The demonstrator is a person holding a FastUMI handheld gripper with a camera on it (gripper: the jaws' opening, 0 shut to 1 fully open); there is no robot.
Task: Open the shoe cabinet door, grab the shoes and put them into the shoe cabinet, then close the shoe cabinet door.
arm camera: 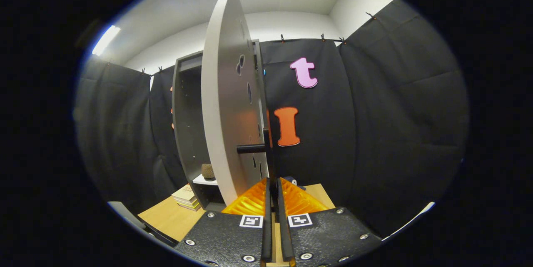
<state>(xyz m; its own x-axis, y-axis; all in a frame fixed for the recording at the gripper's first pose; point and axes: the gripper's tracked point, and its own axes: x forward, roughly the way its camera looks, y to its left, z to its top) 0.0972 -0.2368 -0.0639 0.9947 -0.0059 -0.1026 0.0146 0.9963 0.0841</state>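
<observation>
Shoe cabinet (187, 125), a tall grey carcass, stands on the wooden table (166, 219) against the black cloth wall, to the left of the fingers and beyond them. Its front is open, and the dim inside shows rows of small peg holes along the side wall. Low in the cabinet a pale shelf (205, 180) carries a small brownish rounded thing (207, 170); whether that is a shoe cannot be told. At the foot of the cabinet, on its left, a short stack of books (186, 197) lies on the table, touching or just beside the cabinet base.

Next to the right comes the cabinet door (225, 104), swung wide and seen almost edge-on, so that its pale face rises straight ahead of the gripper, from just above the fingers up toward the ceiling. Several round and oval holes mark its grey inner side. A dark bar handle (251, 148) sticks out from the door low down, directly above the fingertips.

Below the handle, the gripper (275, 188) has its two fingers drawn close together, with a narrow dark slit between them at the door's lower edge; whether they pinch that edge cannot be told. Just right of the fingertips a small dark blue object (291, 181) peeks over on the table, too hidden to name.
</observation>
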